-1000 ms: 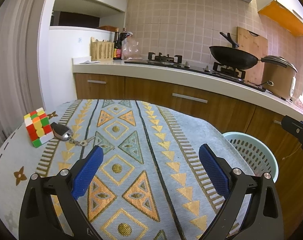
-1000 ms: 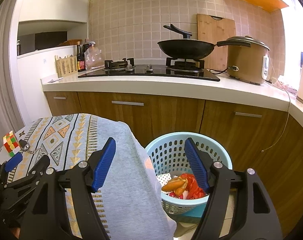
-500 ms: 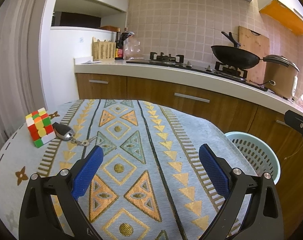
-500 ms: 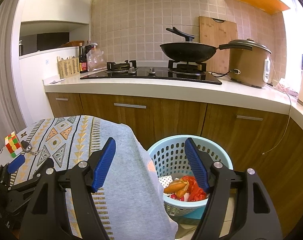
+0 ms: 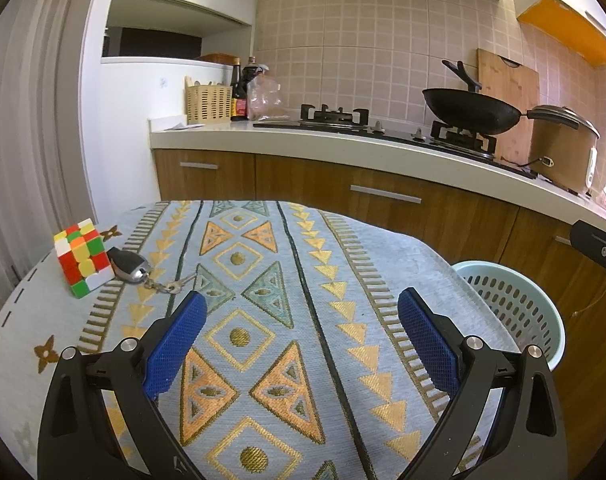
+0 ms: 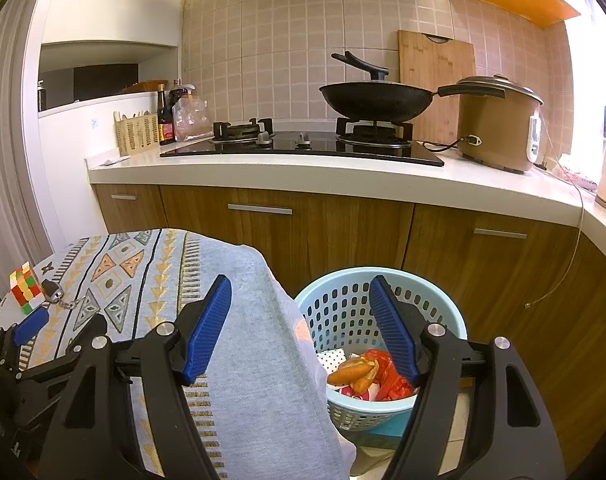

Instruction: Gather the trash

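Now, left gripper (image 5: 299, 320): hovering over the table, fingers (image 5: 175, 334) spread wide, nothing between them, only patterned cloth below.
Right gripper (image 6: 301, 322): up over the right edge of the table, fingers (image 6: 391, 330) released and wide apart, carrying nothing; one blue pad sits over the cloth, the other over the basket.
Trash (image 6: 367, 372): down in the basket, a heap with an orange bread-like piece, red crumpled plastic and a white dotted scrap; what else lies under it I can't tell.
Basket (image 6: 439, 304): pale blue, perforated, standing on the floor just off the table's right edge, in front of the wooden cabinets; from the left wrist view only its rim (image 5: 551, 312) and inner wall show.
Table (image 5: 407, 256): covered by a light blue cloth with gold and orange triangles, the cloth hanging over the right edge next to the basket.
Puzzle cube (image 5: 83, 256): multicoloured, near the table's far left edge, tilted on a corner-ish pose.
Car key (image 5: 129, 266): black fob touching the cube's right side, its chain trailing right toward the left gripper's fingers.
Wok (image 6: 377, 98): black, sitting on the right burner of the stove on the counter behind.
Rice cooker (image 6: 499, 124): brown, lid on, right of the wok, plugged in.
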Tool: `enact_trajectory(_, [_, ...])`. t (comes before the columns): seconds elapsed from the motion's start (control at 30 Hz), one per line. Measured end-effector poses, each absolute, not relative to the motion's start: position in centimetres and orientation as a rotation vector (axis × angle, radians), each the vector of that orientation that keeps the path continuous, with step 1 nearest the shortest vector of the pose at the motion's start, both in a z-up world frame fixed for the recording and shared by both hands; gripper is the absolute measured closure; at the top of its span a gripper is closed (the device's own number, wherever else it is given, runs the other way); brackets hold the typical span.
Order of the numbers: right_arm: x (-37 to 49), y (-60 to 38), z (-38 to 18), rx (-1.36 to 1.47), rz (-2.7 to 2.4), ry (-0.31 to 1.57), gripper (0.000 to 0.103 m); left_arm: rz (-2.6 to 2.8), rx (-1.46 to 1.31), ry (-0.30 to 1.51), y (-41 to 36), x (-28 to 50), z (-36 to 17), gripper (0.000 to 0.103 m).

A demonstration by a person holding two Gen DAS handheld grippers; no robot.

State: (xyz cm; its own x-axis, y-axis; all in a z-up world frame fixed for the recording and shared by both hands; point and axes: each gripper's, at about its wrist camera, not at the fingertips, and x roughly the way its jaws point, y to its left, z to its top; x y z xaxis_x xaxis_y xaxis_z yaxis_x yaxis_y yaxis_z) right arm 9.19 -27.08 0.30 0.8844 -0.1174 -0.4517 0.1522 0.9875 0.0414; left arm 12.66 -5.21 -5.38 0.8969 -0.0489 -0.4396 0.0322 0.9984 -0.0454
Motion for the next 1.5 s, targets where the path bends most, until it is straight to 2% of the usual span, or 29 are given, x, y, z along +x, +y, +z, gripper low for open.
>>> enact_trajectory(1.5, [9.3,-27.6,-1.0,0.094,-0.153,0.494,0.033,0.019,0.029,0.426,-6.0,12.1,-4.9,0.009])
